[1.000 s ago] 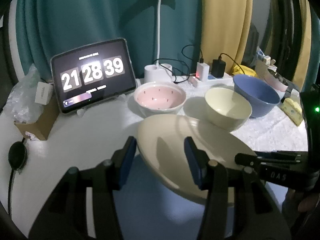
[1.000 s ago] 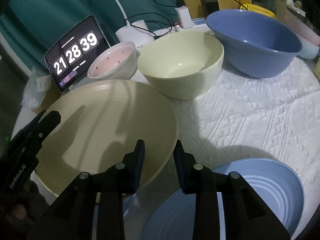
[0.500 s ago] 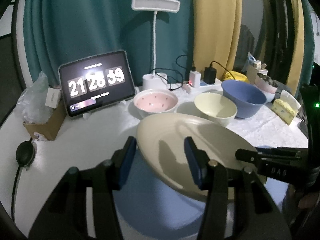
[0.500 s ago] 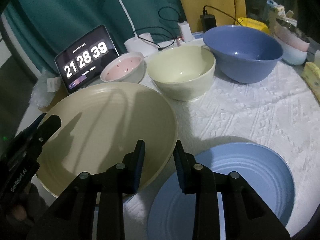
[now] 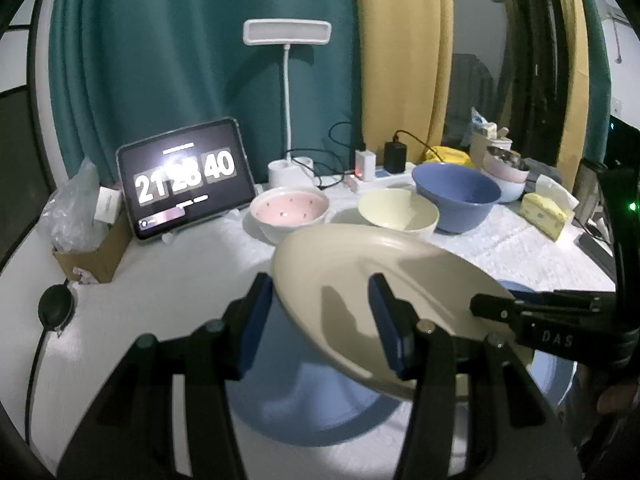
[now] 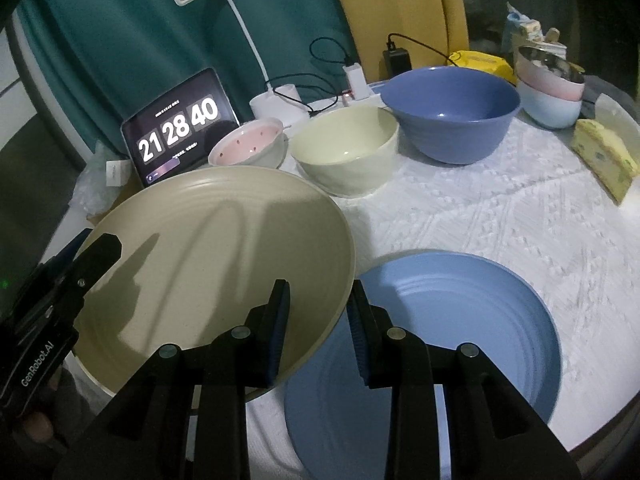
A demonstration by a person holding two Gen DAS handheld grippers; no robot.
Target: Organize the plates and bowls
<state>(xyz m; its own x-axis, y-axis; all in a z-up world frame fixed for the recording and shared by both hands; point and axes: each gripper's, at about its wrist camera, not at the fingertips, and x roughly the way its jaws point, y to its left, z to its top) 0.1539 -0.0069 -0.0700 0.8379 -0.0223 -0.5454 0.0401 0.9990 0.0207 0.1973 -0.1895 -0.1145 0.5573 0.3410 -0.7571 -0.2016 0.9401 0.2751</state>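
A large cream plate [image 5: 380, 280] [image 6: 208, 248] hangs tilted above the table, carried by both grippers. My left gripper [image 5: 320, 316] is shut on its left rim, one finger over the plate and one outside the edge. On the opposite rim my right gripper [image 6: 320, 320] is shut in the same way. Each gripper shows in the other's view, left [image 6: 80, 272] and right [image 5: 520, 320]. A blue plate [image 6: 460, 320] [image 5: 320, 400] lies on the white cloth below. Behind stand a pink bowl [image 5: 288, 208], a cream bowl [image 5: 396, 210] and a blue bowl [image 5: 456, 196].
A tablet clock [image 5: 184, 180], a desk lamp [image 5: 286, 32] and a power strip with chargers [image 5: 372, 168] line the back. At the left are a cardboard box [image 5: 92, 256] and a bag. Stacked small bowls [image 6: 552, 92] and a yellow sponge [image 6: 604, 156] sit at the right.
Both grippers have risen and drawn back from the bowls with the cream plate between them. More of the blue plate shows beneath.
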